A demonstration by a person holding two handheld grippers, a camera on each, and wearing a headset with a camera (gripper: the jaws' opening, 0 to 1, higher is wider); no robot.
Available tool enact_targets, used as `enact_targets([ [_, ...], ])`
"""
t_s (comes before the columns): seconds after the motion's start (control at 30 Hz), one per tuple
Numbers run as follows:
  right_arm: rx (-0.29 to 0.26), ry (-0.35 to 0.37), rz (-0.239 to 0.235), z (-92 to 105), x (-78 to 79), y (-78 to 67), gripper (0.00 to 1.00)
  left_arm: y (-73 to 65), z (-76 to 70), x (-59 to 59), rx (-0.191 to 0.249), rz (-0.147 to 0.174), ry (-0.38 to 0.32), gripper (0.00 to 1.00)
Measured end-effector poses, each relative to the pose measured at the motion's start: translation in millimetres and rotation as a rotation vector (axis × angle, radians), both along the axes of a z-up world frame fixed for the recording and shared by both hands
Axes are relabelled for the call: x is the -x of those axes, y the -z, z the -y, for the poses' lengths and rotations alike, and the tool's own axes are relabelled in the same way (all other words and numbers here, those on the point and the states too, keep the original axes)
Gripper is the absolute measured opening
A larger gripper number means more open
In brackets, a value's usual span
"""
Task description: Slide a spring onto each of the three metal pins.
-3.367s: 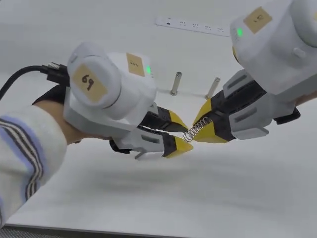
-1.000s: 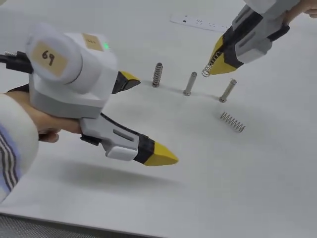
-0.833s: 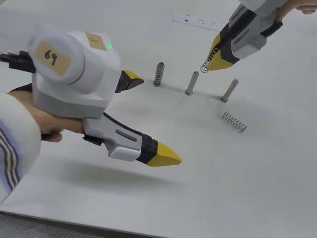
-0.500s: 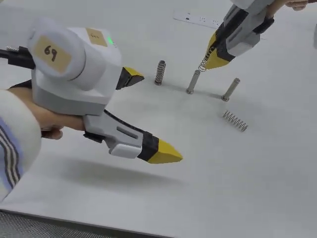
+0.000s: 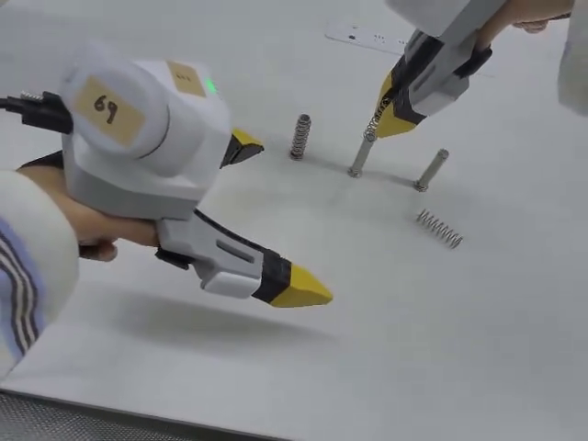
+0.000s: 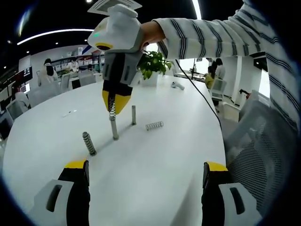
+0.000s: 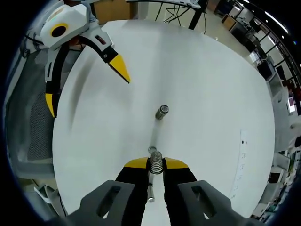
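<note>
Spring (image 5: 371, 129) is pinched in the right gripper (image 5: 386, 124), whose jaws are nearly closed on its coils; its lower end meets the top of the middle pin (image 5: 357, 163). A second spring (image 5: 299, 140) is sleeved over the leftmost pin (image 5: 304, 118). The rightmost pin (image 5: 430, 170) is bare, and a third spring (image 5: 438, 228) lies flat near it. The left gripper (image 5: 276, 218) hovers well apart from the pins, jaws spread wide and holding nothing. The white table (image 5: 441, 349) runs broad around the pins, its near edge low in the head view
</note>
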State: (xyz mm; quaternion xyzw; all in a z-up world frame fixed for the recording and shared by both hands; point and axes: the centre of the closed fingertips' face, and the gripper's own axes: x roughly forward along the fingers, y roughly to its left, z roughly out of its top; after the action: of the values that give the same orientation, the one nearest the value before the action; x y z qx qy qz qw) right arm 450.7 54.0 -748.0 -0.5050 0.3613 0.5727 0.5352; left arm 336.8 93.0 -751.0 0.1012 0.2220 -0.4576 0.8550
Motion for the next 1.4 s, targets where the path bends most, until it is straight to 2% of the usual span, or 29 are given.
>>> enact_targets([
  [0.27,0.021,0.011,-0.024,0.6,0.6,10.9,0.08,1.9,0.4,2.0,-0.002,-0.011,0.002,0.98],
  [0.37,0.04,0.004,-0.032,0.6,0.5,17.0,0.08,5.5,-0.7,2.2,-0.006,-0.028,-0.006,0.98],
  [0.43,0.043,0.009,-0.038,0.2,-0.2,19.8,0.08,4.8,-1.1,2.1,-0.007,-0.027,-0.006,0.98],
  [0.53,0.055,0.014,-0.044,1.2,-5.1,25.6,0.08,-2.6,-1.4,0.0,0.02,-0.019,-0.017,0.98],
  [0.7,0.081,0.017,-0.043,5.5,-3.9,34.5,0.08,-6.2,-3.5,-1.7,0.031,-0.011,-0.026,0.98],
  [0.9,0.096,0.022,-0.054,4.2,-2.5,43.8,0.09,10.3,-6.9,2.1,-0.03,-0.038,-0.013,0.98],
  [1.1,0.102,0.019,-0.056,1.8,-3.6,50.0,0.09,7.8,-5.7,1.4,-0.016,-0.038,-0.015,0.98],
  [1.4,0.102,0.025,-0.053,-2.3,-7.7,52.7,0.09,11.7,-7.8,1.7,-0.032,-0.048,-0.021,0.98],
])
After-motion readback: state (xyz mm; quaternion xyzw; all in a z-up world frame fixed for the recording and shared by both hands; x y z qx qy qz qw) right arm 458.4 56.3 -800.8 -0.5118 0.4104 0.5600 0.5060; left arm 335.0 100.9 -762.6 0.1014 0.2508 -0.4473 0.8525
